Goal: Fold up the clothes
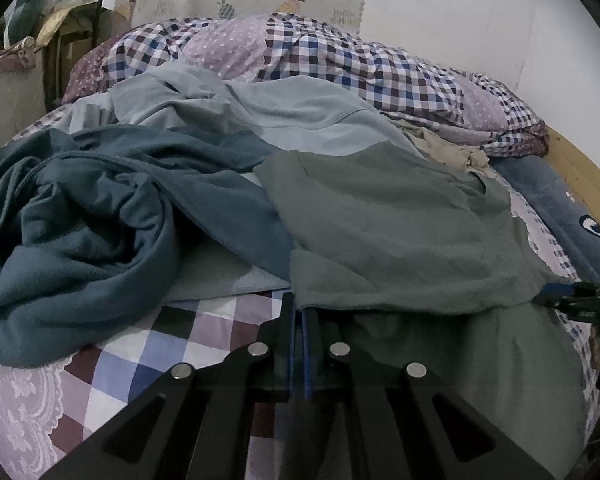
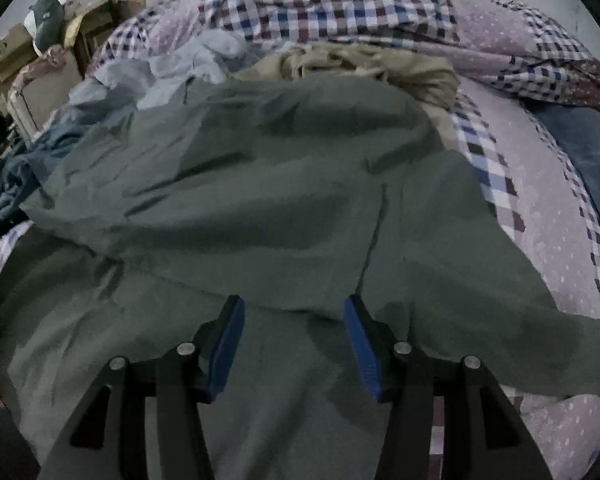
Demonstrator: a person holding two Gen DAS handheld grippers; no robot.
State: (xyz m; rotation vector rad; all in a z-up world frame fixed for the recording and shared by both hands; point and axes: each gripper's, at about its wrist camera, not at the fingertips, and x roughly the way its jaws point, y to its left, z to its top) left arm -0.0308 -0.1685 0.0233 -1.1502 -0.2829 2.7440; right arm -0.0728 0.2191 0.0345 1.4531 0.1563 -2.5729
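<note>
Left wrist view: left gripper [image 1: 299,312] pinches grey-green cotton shirt [image 1: 388,220] hem at bed's near edge, half-folded; right gripper [image 2: 294,316] wide, empty

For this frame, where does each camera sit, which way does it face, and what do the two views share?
Left wrist: on the left gripper, facing across the bed; fingers closed on the grey-green shirt hem, teal garment at left; the right gripper shows at the right edge.
Right wrist: on the right gripper, low over the same shirt; fingers apart.
Shared: that shirt, the checkered quilt, the beige garment.
</note>
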